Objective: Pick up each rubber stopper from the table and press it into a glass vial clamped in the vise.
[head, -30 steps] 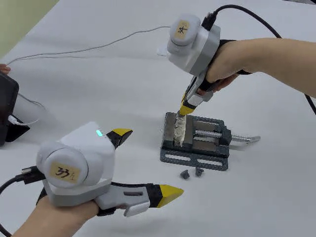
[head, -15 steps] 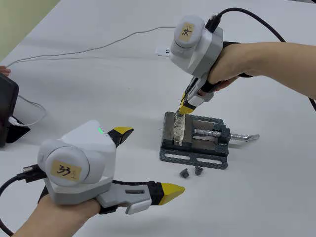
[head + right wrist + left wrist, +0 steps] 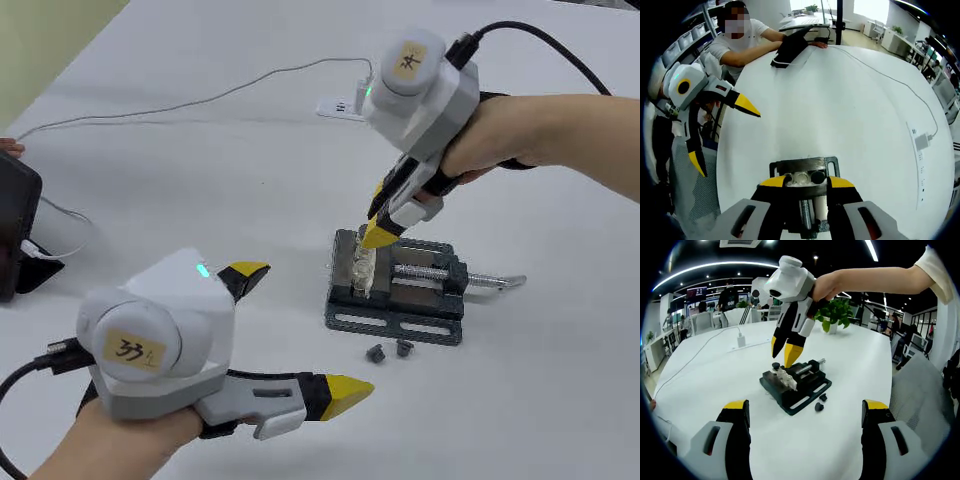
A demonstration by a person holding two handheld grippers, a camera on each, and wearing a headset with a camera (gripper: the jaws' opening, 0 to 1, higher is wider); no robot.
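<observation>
My right claw (image 3: 380, 237) hangs just over the vials (image 3: 362, 268) in the vise (image 3: 420, 300), jaws a little apart and empty. Its own view looks straight down on a dark stopper (image 3: 817, 176) seated in one vial, where the head view gives the vials side-on. My left claw (image 3: 298, 330) gapes wide, empty, near two loose stoppers (image 3: 375, 353) on the table (image 3: 200, 180). Since a second ago the right claw's body has leaned rightward, tips staying over the vials.

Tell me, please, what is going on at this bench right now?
A person holds a gripper in each hand at a white table. The right gripper hovers open just above the glass vials clamped in the vise; one vial appears to hold a dark stopper. Two loose stoppers lie on the table close to the vise's base. The left gripper is open, off to the side, holding nothing.
</observation>
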